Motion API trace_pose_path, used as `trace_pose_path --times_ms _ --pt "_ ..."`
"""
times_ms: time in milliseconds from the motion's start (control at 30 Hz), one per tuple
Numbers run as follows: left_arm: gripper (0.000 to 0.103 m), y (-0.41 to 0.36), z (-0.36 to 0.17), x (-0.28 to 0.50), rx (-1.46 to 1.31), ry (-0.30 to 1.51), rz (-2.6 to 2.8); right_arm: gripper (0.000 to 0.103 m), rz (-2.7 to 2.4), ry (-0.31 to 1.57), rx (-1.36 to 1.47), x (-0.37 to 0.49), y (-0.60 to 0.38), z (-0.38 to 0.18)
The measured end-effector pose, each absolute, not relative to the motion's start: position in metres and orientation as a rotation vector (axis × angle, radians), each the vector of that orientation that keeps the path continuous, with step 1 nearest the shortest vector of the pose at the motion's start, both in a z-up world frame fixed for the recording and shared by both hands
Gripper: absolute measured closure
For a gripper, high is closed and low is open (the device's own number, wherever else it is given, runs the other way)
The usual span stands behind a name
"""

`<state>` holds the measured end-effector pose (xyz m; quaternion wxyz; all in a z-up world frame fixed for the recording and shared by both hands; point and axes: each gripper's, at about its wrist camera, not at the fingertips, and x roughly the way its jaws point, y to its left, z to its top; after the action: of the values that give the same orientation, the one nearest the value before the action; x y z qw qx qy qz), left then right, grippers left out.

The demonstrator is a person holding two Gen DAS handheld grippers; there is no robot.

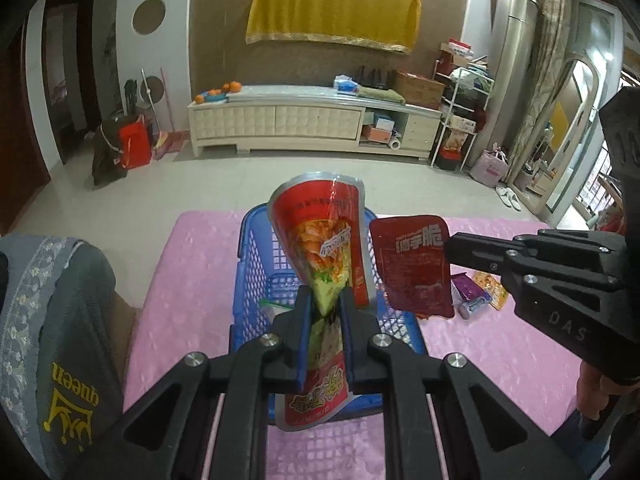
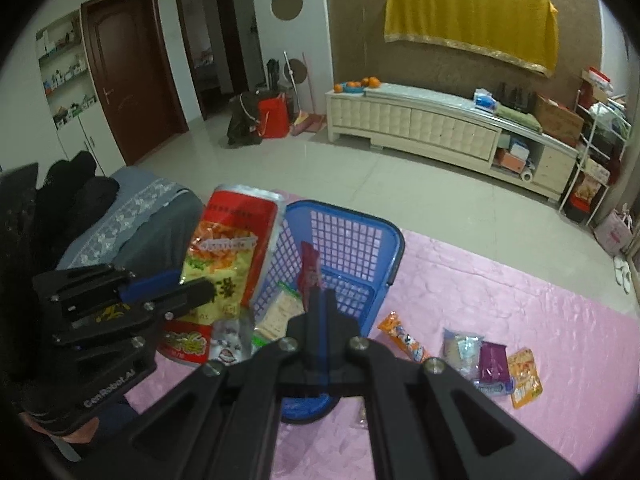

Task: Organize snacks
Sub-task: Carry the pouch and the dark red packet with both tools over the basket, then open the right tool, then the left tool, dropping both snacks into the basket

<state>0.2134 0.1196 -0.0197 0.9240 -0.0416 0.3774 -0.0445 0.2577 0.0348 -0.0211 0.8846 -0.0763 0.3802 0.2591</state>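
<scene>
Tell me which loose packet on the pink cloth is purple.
The purple packet, lying between the clear whitish packet and the orange-yellow packet.

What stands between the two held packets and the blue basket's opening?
Nothing visible. The left hand-held gripper holds the big bag directly over the basket, and the right hand-held gripper holds the red packet beside its right rim. The basket already contains a few packets but still has space.
</scene>
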Motion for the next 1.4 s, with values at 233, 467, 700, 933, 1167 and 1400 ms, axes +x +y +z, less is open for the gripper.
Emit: trace_pose_path --times_ms 233,467,700,933,1167,1400 --pt "0.090 0.130 -0.036 0.231 -0.094 0.812 -0.078 0.102 0.544 0.846 -0.165 0.290 0.053 -0.043" --pt "0.090 0.141 -0.054 0.251 -0.113 0.861 -0.066 0.102 0.531 0.919 -0.162 0.324 0.064 -0.074" --pt "0.090 0.148 -0.061 0.261 -0.124 0.880 -0.064 0.101 0.492 0.946 -0.186 0.343 0.076 -0.097" --pt "0.090 0.150 -0.064 0.261 -0.145 0.901 -0.059 0.062 0.450 0.956 -0.200 0.344 0.073 -0.104" --pt "0.090 0.146 -0.055 0.253 -0.148 0.895 -0.062 0.017 0.419 0.910 -0.175 0.327 0.055 -0.083" --pt "0.089 0.140 -0.042 0.243 -0.138 0.871 -0.082 0.015 0.384 0.889 -0.174 0.310 0.040 -0.068"
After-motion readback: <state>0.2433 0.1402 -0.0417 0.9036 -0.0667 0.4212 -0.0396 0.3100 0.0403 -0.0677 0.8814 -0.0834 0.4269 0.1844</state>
